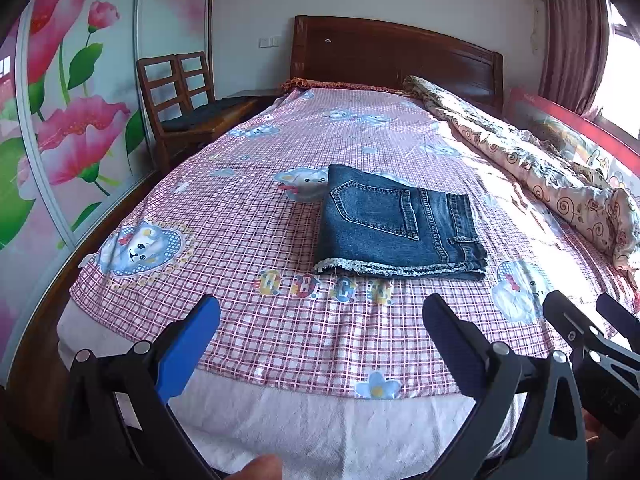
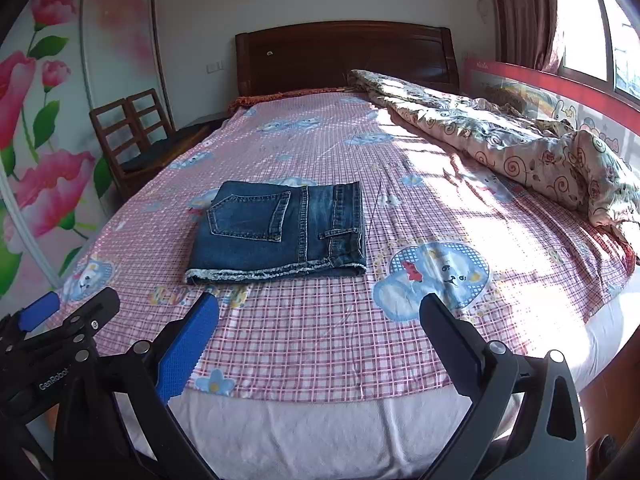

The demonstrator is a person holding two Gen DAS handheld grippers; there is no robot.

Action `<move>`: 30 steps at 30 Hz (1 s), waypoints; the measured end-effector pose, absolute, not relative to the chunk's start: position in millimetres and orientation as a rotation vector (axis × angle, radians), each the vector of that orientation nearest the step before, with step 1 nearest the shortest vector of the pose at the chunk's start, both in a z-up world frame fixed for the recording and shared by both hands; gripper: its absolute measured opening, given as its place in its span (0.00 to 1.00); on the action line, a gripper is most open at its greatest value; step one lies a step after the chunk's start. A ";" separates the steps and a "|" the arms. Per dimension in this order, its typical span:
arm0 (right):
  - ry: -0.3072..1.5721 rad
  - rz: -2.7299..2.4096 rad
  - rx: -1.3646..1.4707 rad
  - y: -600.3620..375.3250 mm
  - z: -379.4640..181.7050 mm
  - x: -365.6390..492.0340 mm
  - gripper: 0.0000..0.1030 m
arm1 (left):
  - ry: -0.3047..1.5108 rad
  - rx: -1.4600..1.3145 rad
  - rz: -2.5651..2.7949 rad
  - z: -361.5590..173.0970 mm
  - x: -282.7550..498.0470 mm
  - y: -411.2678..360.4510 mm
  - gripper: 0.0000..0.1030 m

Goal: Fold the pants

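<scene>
Denim pants (image 1: 396, 224) folded into a compact rectangle, back pocket uppermost, frayed hem edge toward the foot of the bed. Lying flat on the pink checked sheet (image 1: 248, 216) near mid-bed, clear of both tools. Seen likewise from the right wrist view: pants (image 2: 280, 232) square and flat, no loose leg trailing.

Left gripper (image 1: 322, 308) held above the foot end of the mattress — jaws spread wide, nothing between them. Right gripper (image 2: 320, 308) in the same condition: jaws apart, empty, short of the pants. Right gripper also visible at the right edge of the left view (image 1: 588, 308), just beside the left one.

Rumpled floral quilt (image 2: 500, 136) bunched along the window side of the bed, well apart from the pants. Wooden headboard (image 1: 392, 56) at the far end. Wooden chairs (image 1: 180, 92) beside the bed, against the flower-painted wardrobe (image 1: 60, 100).
</scene>
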State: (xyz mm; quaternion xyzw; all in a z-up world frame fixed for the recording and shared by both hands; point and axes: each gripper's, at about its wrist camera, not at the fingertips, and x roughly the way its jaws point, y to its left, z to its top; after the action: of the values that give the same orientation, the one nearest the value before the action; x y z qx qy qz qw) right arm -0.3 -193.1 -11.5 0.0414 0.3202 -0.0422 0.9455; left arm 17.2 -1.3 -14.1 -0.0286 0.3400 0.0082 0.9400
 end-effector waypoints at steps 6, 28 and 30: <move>0.656 -0.083 0.075 -191.6 -12.6 -0.7 0.97 | 0.724 -0.064 -0.037 -19.1 19.3 -5.6 0.98; 0.670 -0.076 0.059 -188.7 -16.4 1.6 0.97 | 0.768 -0.101 0.020 -17.5 21.9 -0.2 0.98; 0.667 -0.079 0.061 -189.4 -16.0 1.0 0.97 | 0.772 -0.093 0.021 -18.6 22.0 -0.7 0.98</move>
State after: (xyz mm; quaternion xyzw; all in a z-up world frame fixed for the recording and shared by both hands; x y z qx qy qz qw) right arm 1.0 -189.4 -16.0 0.0297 0.3273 -0.0389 0.9437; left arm 22.0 -0.7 -18.6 -0.0452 0.3765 0.0105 0.9253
